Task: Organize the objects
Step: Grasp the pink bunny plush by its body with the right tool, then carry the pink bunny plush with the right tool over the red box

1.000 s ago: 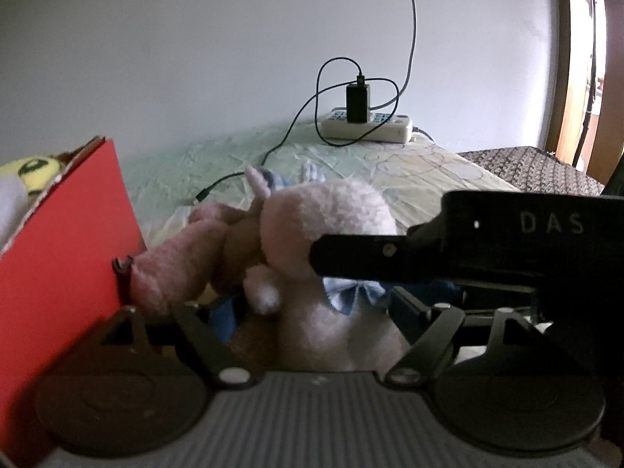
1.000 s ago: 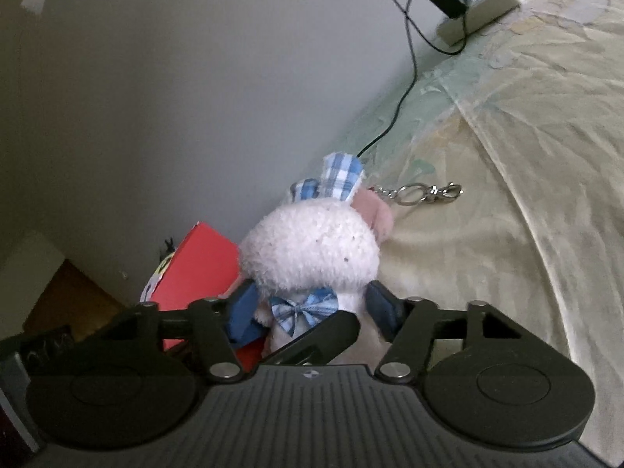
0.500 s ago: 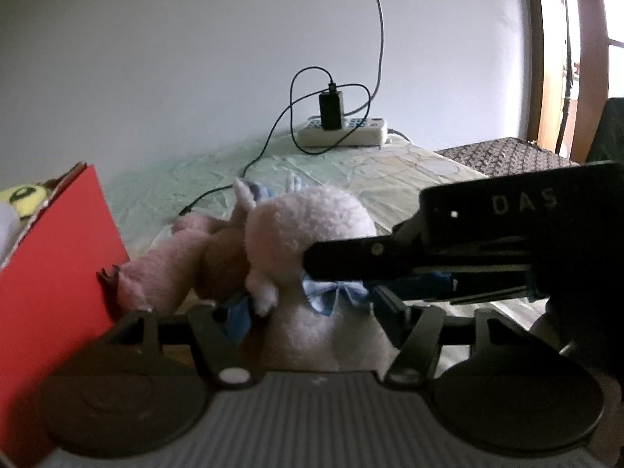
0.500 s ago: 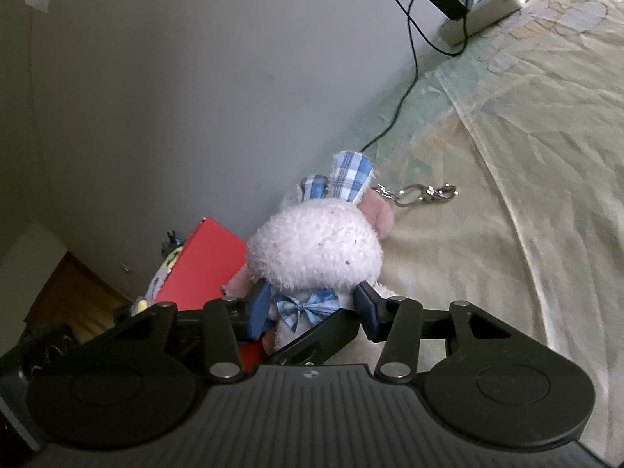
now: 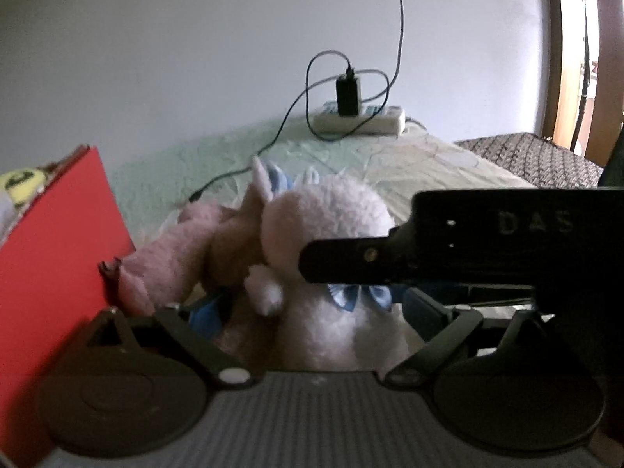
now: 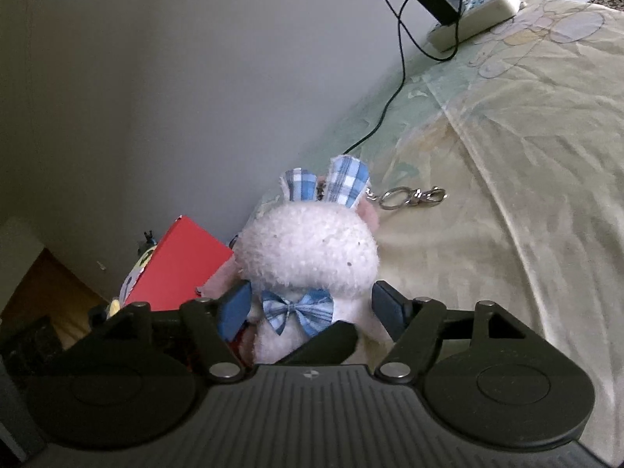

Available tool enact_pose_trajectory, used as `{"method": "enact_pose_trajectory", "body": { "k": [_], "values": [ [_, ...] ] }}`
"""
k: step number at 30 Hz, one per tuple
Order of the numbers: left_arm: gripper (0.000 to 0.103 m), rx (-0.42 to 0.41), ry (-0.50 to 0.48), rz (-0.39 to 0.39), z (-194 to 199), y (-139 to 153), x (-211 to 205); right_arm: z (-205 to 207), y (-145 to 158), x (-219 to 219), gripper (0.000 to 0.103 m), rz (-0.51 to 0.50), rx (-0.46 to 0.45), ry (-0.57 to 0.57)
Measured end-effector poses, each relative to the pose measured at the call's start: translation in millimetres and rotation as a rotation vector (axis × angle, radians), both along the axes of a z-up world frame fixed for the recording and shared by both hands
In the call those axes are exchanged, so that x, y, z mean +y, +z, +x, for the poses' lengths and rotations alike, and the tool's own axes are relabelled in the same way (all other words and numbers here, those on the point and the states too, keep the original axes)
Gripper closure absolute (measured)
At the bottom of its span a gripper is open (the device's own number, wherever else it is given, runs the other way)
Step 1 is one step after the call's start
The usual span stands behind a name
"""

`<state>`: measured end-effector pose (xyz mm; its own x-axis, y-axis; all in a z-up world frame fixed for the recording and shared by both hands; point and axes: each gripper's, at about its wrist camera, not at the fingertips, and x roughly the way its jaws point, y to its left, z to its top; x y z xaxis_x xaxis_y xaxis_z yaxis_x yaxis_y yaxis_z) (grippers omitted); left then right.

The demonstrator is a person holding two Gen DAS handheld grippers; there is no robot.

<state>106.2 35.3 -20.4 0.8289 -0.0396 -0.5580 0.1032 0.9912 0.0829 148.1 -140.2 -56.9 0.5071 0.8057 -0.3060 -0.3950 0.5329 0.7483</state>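
Note:
A white plush bunny [image 6: 308,253] with blue plaid ears and a blue bow sits upright on the bed. My right gripper [image 6: 312,306] is open, a blue pad on either side of the bunny's neck. In the left wrist view the bunny [image 5: 331,218] leans against a pink plush toy [image 5: 171,249]. My left gripper [image 5: 312,308] is open wide around both toys. The right gripper's black finger [image 5: 351,253] crosses in front of the bunny from the right. A red box [image 5: 50,280] stands to the left of the toys.
A yellow ball [image 5: 21,187] shows above the red box [image 6: 175,269]. The bunny's keyring [image 6: 409,197] lies on the pale sheet [image 6: 507,195]. A white power strip [image 5: 358,123] with a black charger and cable sits by the wall. A dark patterned cover [image 5: 526,156] lies far right.
Both grippers' pads stand wider apart than half a second ago, when they pressed closer on the bunny. The bunny stays in place between them.

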Motion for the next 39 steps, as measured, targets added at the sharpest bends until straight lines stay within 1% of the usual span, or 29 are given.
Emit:
{"method": "enact_pose_trajectory", "body": {
  "k": [2, 4, 7, 10, 13, 16, 19, 22, 26, 29, 31, 34, 36, 39],
  "values": [
    [0.016, -0.008, -0.006, 0.008, -1.7, 0.2, -1.5, -0.5, 1.4, 1.5, 0.043, -0.01, -0.005, 0.021],
    [0.02, -0.028, -0.021, 0.025, -6.5, 0.9, -5.0, -2.0, 2.7, 0.4, 0.045, -0.017, -0.014, 0.022],
    [0.033, -0.049, -0.066, 0.039, -13.2, 2.3, -10.7, -3.8, 3.3, -4.7, 0.049, -0.011, -0.009, 0.018],
    [0.033, -0.073, -0.082, 0.071, -19.8, 2.1, -16.8, -7.5, 4.2, -9.0, 0.05, -0.004, -0.007, 0.013],
    [0.034, -0.087, -0.092, 0.072, -23.5, 4.2, -17.3, -10.9, 5.8, -11.3, 0.052, 0.002, -0.018, 0.012],
    [0.04, -0.093, -0.097, 0.065, -26.2, 6.3, -17.5, -15.2, 8.1, -15.8, 0.053, 0.01, -0.032, -0.001],
    [0.041, -0.107, -0.117, 0.048, -31.1, 10.3, -18.8, -22.9, 10.9, -25.3, 0.054, 0.049, -0.034, -0.024],
    [0.041, -0.141, -0.142, 0.032, -40.7, 16.5, -21.5, -33.8, 13.5, -34.1, 0.054, 0.096, -0.028, -0.053],
    [0.041, -0.182, -0.181, 0.005, -52.7, 25.0, -24.3, -54.6, 18.5, -38.7, 0.054, 0.108, -0.037, -0.076],
    [0.041, -0.208, -0.213, -0.018, -61.8, 29.9, -24.8, -72.2, 26.5, -40.3, 0.054, 0.105, -0.058, -0.114],
    [0.041, -0.237, -0.231, -0.031, -71.5, 34.4, -26.2, -84.0, 34.6, -40.9, 0.054, 0.102, -0.083, -0.136],
    [0.041, -0.304, -0.247, -0.045, -90.9, 43.4, -27.5, -104.7, 54.1, -37.6, 0.054, 0.078, -0.146, -0.158],
    [0.041, -0.338, -0.242, -0.083, -102.7, 52.5, -24.6, -114.7, 67.4, -33.7, 0.054, 0.064, -0.184, -0.156],
    [0.041, -0.382, -0.214, -0.138, -127.2, 67.7, -17.0, -129.7, 89.3, -21.7, 0.053, 0.052, -0.25, -0.123]
  ]
}}
